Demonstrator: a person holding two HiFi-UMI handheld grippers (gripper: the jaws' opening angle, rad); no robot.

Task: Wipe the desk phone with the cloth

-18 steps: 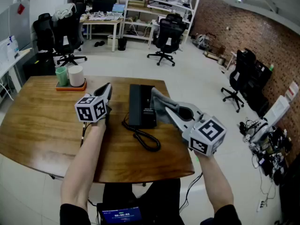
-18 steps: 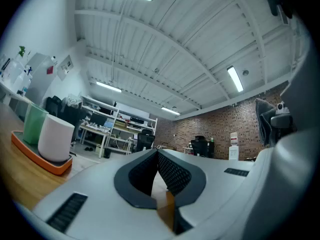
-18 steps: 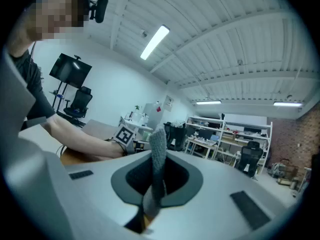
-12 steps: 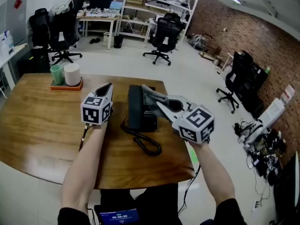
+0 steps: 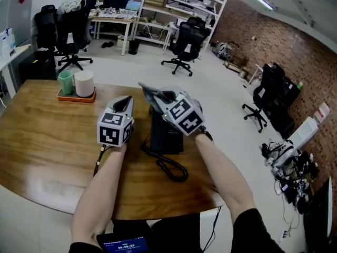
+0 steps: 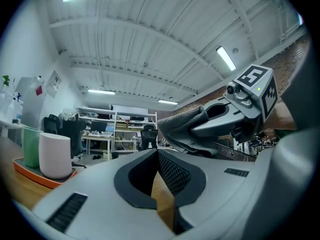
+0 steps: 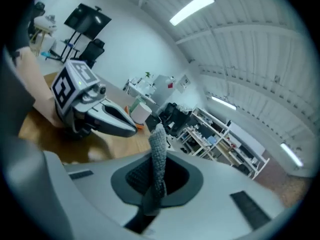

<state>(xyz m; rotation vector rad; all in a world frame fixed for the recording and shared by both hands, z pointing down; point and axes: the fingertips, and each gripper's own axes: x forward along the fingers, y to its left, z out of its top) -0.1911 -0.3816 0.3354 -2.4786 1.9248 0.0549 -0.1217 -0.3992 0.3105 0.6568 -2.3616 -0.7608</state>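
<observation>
The black desk phone [image 5: 167, 134] lies in the middle of the wooden table [image 5: 42, 136], its coiled cord [image 5: 171, 167] trailing toward me. My right gripper [image 5: 159, 100] hovers over the phone's far end, tilted left, shut on a grey cloth [image 5: 151, 93] that sticks out past its tips. In the right gripper view the cloth [image 7: 159, 156] stands pinched between the jaws. My left gripper [image 5: 126, 101] sits just left of the phone, jaws shut with nothing in them. The left gripper view shows the right gripper [image 6: 235, 115] and the cloth [image 6: 182, 129] close ahead.
An orange tray [image 5: 77, 96] with a green cup [image 5: 66, 82] and a white cup [image 5: 84, 83] stands at the table's far left. Office chairs [image 5: 185, 38], desks and shelves fill the room behind. The table's right edge lies close to the phone.
My right gripper swung left and up with the cloth, from the phone's right side to above its far end. The left gripper stayed beside the phone.
</observation>
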